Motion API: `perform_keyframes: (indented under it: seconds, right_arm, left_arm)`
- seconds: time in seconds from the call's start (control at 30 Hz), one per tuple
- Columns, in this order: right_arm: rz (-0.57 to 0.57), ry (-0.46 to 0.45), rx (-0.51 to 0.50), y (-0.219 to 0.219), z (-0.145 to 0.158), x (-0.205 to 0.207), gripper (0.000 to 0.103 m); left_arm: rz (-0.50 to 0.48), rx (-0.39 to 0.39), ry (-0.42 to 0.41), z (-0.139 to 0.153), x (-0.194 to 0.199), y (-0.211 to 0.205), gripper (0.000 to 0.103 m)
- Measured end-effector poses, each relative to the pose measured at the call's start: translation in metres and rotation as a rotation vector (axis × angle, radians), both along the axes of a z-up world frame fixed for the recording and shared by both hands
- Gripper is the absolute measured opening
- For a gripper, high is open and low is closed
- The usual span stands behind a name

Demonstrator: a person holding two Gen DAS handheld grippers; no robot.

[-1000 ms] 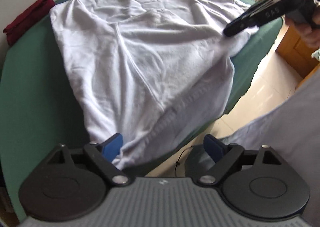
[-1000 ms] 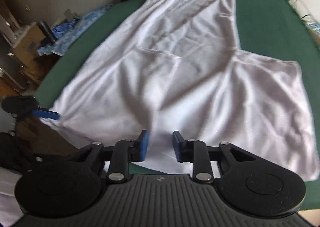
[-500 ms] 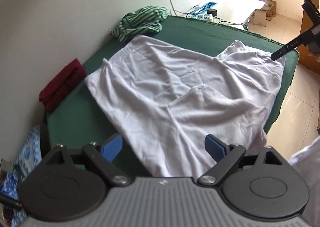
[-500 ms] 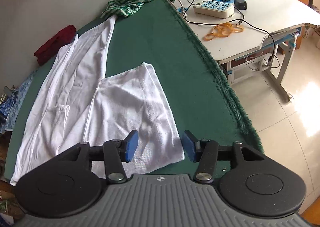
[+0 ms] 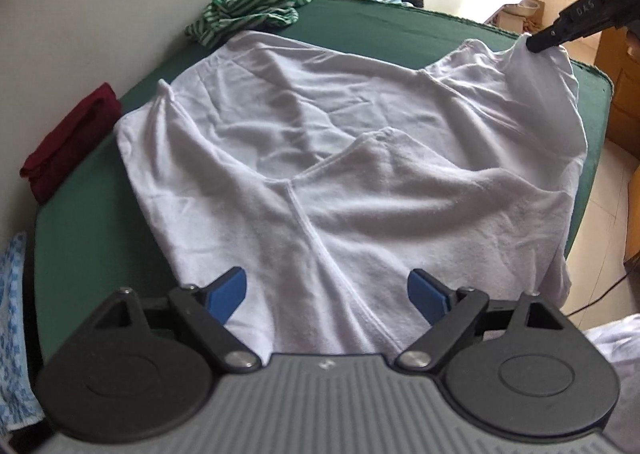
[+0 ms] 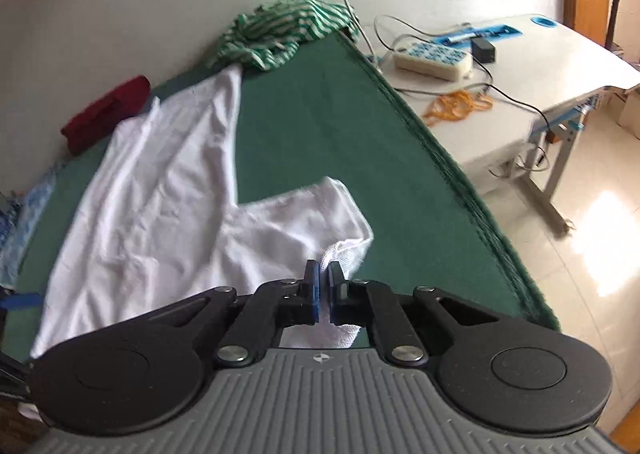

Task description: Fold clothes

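Left wrist view: a soft, rumpled white garment (image 5: pixel 360 182) lies spread across the green cloth-covered table (image 5: pixel 92 222). The left gripper (image 5: pixel 326 290) hovers with jaws spread; the right gripper (image 6: pixel 323 282) pinches the garment's sleeve corner.

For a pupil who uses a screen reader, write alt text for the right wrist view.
The right gripper is shut on a corner of the white garment, which lies spread over a green-covered table. A striped green garment sits bunched at the far end, a folded dark red cloth lies by the wall, and a white desk with cables stands to the right.
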State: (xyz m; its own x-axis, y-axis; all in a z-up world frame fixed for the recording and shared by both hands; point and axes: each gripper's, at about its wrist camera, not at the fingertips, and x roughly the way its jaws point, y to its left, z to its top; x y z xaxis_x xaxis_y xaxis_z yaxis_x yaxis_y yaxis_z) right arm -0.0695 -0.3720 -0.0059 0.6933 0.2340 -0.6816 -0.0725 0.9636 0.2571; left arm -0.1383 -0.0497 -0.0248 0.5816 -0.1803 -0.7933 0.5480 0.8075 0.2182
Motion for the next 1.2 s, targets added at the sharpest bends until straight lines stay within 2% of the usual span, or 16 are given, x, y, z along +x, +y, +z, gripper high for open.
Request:
perform_keyframes:
  seconds: [0.07, 0.17, 0.23, 0.37, 0.47, 0.63, 0.7, 0.83, 0.9, 0.97, 1.07, 1.2]
  right_arm:
    - [0.009, -0.027, 0.055, 0.016, 0.018, 0.005, 0.005]
    - [0.165, -0.087, 0.083, 0.087, 0.037, -0.001, 0.005]
    - [0.273, -0.124, 0.099, 0.135, 0.049, -0.007, 0.005]
    - [0.518, -0.123, 0.053, 0.214, 0.037, -0.042, 0.005]
    - [0.587, -0.079, 0.009, 0.236, 0.019, -0.057, 0.005]
    - [0.513, 0.014, -0.042, 0.231, -0.008, -0.058, 0.005]
    - [0.482, 0.028, -0.015, 0.225, -0.01, -0.061, 0.005]
    - [0.449, 0.008, -0.018, 0.224, -0.01, -0.07, 0.005]
    - [0.437, -0.006, -0.025, 0.228, -0.011, -0.072, 0.005]
    - [0.427, -0.021, -0.035, 0.232, -0.012, -0.074, 0.005]
    - [0.413, -0.043, -0.065, 0.231, -0.012, -0.077, 0.005]
    - [0.412, -0.067, -0.079, 0.227, -0.011, -0.081, 0.005]
  left_arm:
    - [0.035, -0.026, -0.01, 0.007, -0.001, 0.017, 0.091]
    - [0.085, -0.033, -0.027, 0.014, -0.003, 0.049, 0.093]
    - [0.118, -0.055, -0.007, 0.013, -0.006, 0.072, 0.094]
    - [0.151, -0.13, 0.054, 0.008, -0.017, 0.115, 0.092]
    - [0.141, -0.215, 0.086, 0.008, -0.028, 0.14, 0.091]
    - [0.136, -0.302, 0.115, 0.006, -0.026, 0.16, 0.09]
    - [0.121, -0.343, 0.125, 0.007, -0.015, 0.159, 0.089]
    - [0.015, -0.424, 0.148, 0.013, 0.008, 0.137, 0.089]
    - [-0.047, -0.465, 0.195, 0.011, 0.023, 0.125, 0.089]
    - [-0.077, -0.5, 0.282, 0.001, 0.038, 0.115, 0.088]
    - [-0.08, -0.556, 0.407, -0.014, 0.058, 0.105, 0.081]
    - [-0.041, -0.619, 0.444, -0.02, 0.075, 0.101, 0.081]
